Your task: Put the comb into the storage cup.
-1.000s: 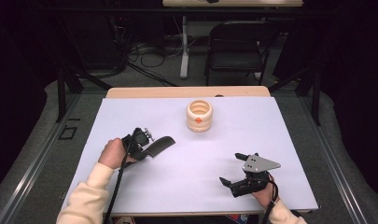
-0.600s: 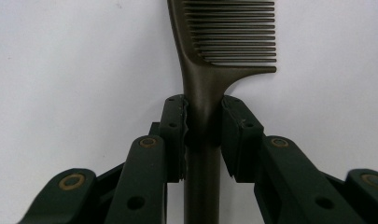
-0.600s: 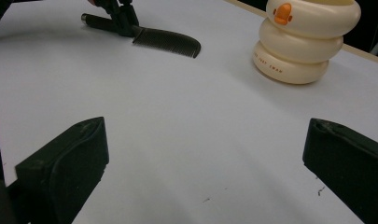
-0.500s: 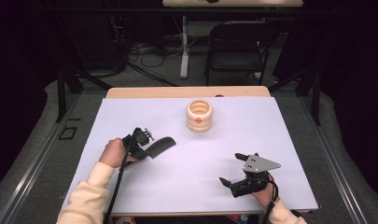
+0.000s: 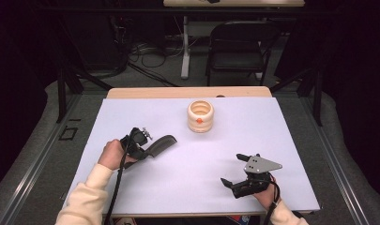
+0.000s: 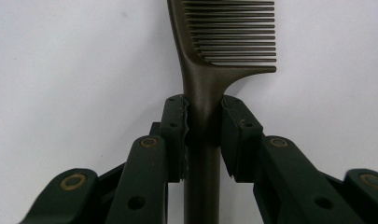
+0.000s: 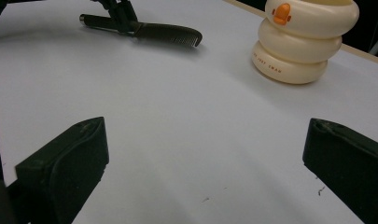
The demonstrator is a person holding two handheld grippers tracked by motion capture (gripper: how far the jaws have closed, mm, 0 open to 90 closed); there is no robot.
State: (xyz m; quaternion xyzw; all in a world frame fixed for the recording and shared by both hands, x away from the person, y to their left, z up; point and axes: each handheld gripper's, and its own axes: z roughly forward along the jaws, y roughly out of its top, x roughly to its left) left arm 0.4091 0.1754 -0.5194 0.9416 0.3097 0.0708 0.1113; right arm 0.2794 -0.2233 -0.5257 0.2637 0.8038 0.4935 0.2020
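Well inside the table's (image 5: 131, 197) edges — left tool (image 6: 203, 116) grips comb (image 6: 219, 42).

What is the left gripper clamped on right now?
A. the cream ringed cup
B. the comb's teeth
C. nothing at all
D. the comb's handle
D: in the left gripper view the left gripper has its jaws shut on the comb at the handle, just below the teeth, and the cream cup stands apart.
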